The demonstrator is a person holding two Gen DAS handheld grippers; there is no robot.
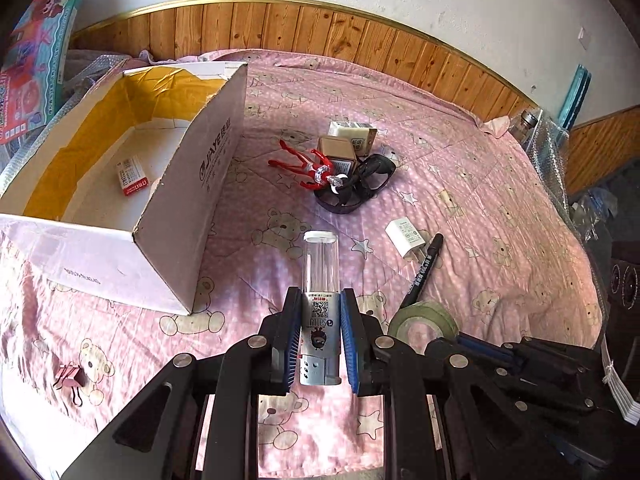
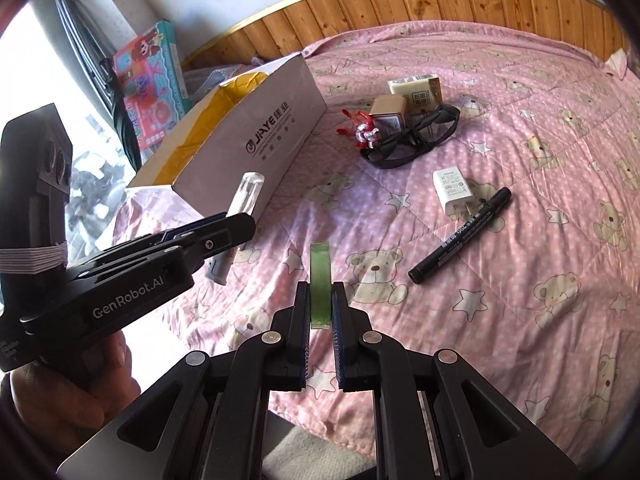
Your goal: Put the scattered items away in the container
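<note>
Left fingers (image 1: 320,332) clamp a clear-capped tube (image 1: 320,280); right fingers (image 2: 321,312) pinch green tape (image 2: 320,280).

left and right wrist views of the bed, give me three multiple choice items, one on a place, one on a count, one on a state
1. Where does the black marker lie?
A. inside the box
B. on the pink bedsheet beside the white charger
C. under the sunglasses

2. How many items lie inside the cardboard box?
A. one
B. three
C. five

3. What is the right gripper doing?
A. hanging open over the marker
B. shut on nothing
C. shut on the green tape roll

Answers:
1 B, the marker rests on the pink bedsheet next to the white charger.
2 A, only a small red and white packet shows on the box floor.
3 C, the green tape roll stands edge-on between its pads, while the left gripper holds a clear-capped tube.
</note>
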